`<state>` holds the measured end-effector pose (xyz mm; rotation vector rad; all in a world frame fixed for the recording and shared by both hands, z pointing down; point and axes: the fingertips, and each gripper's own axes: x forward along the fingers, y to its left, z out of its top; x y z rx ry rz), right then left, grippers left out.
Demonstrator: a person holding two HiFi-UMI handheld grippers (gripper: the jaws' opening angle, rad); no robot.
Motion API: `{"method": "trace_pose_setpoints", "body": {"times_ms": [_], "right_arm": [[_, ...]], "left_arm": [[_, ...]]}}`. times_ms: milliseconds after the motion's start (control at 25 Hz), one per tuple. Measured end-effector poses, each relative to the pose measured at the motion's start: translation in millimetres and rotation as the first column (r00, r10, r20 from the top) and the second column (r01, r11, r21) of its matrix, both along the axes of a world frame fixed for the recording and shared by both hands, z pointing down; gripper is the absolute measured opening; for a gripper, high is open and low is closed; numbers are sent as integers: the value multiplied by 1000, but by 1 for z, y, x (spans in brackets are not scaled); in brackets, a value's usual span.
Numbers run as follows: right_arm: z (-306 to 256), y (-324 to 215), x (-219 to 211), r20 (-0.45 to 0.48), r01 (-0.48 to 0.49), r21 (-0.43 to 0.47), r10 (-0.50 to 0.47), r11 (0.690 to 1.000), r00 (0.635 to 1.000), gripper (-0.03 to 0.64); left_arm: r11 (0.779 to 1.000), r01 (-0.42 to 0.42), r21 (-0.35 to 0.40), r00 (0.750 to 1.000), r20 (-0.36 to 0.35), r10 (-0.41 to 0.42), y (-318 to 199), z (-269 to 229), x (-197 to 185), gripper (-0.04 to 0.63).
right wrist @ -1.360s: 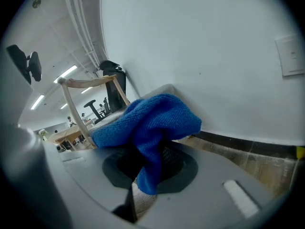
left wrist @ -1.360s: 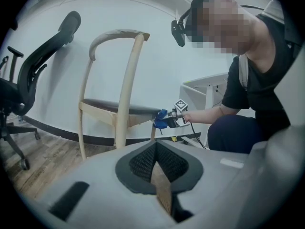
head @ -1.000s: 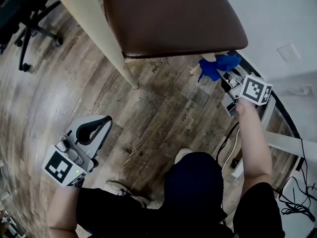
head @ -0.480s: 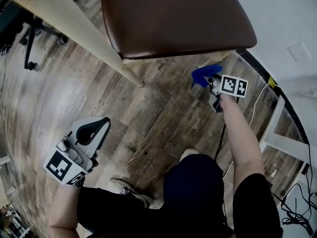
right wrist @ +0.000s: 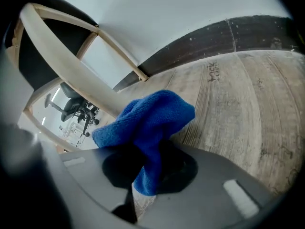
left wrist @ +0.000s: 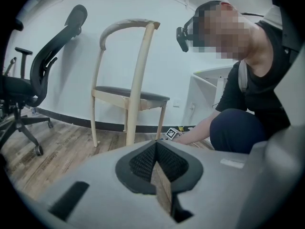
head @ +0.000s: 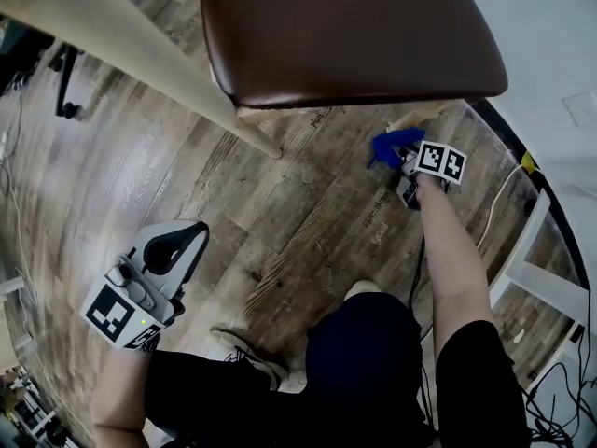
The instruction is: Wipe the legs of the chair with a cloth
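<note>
gripping cloth [right wrist: 152,118] — beside chair leg [right wrist: 71,65]

Head view: brown padded chair seat [head: 345,35] cut off by top edge and covers most of pale wooden chair leg [head: 422,115]; I see only a sliver of it. Blue terry cloth [head: 390,146] partly behind marker cube of right gripper [head: 403,163]; jaws hidden from me here. Cannot tell if cloth touches leg. Black office chair [head: 63,87] clipped at left edge.

Left gripper view: right gripper tiny, cloth not discernible.

Right gripper view: cloth's lower end vanishes between jaws; leg blurred close to lens.
</note>
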<state>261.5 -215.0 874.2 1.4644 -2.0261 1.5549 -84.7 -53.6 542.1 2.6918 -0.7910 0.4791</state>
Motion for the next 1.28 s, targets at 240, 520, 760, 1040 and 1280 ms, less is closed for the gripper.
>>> {"method": "trace_pose_setpoints", "body": {"times_ms": [240, 520, 760, 1040, 1280], "right_arm": [[-21, 0, 1, -32, 34, 37, -33, 999, 999, 64], [-105, 1, 1, -59, 88, 198, -78, 976, 995, 64], [-207, 3, -3, -116, 156, 330, -124, 931, 985, 64], [-316, 7, -20, -210, 253, 477, -171, 841, 963, 64], [-348, 13, -39, -272, 312, 501, -196, 807, 942, 64]], "left_arm": [[1000, -22, 2, 1000, -5, 22, -1, 3, 12, -2], [998, -63, 26, 998, -26, 64, 0, -3, 21, -2], [994, -101, 46, 993, -58, 104, 5, -10, 26, -2], [994, -95, 54, 989, -105, 100, 4, -17, 21, -2], [992, -101, 77, 985, -132, 111, 4, -26, 22, -2]]}}
